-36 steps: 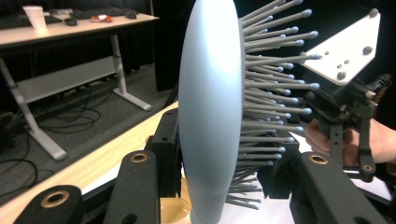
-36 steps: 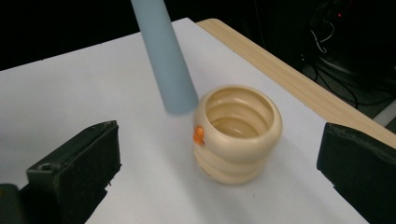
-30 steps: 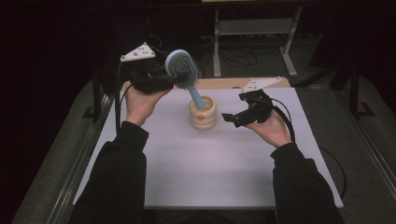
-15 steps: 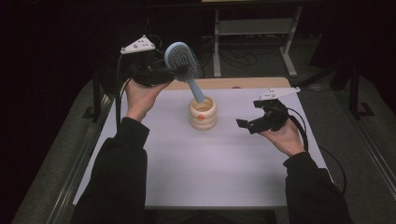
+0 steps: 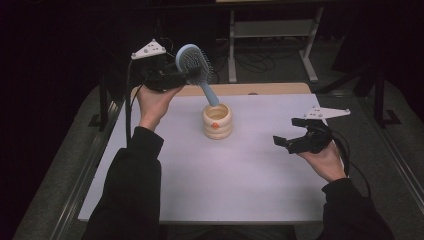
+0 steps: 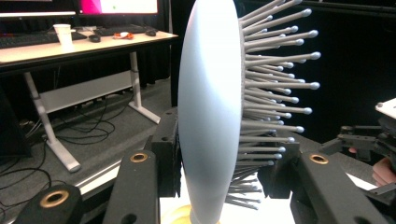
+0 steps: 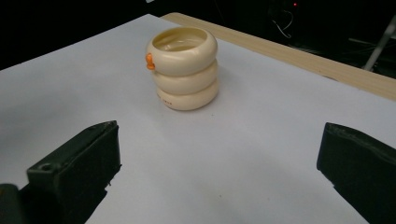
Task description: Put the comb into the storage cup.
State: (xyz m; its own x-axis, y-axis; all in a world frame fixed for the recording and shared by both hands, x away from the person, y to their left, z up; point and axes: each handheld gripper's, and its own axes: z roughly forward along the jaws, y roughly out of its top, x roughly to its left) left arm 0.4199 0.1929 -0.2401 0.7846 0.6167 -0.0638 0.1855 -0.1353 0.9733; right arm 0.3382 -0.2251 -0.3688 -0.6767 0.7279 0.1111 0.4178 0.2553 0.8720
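White covering spreads over the table (image 5: 200, 185), with a strip of bare wood along its far edge. Nearest, by the right edge, the right gripper (image 5: 292, 135) is held just above the surface, its 2 jaws spread wide with nothing between them, facing the cup. Farther in, near the middle toward the far edge, a cream cup (image 5: 217, 121) shaped like 3 stacked rings stands upright, an orange knob on its side. Beyond it, over the far left part, the left gripper (image 5: 189, 75) is raised, its jaws closed on the head of a pale blue hairbrush (image 5: 192, 62); the brush's handle slants down into the cup's mouth.
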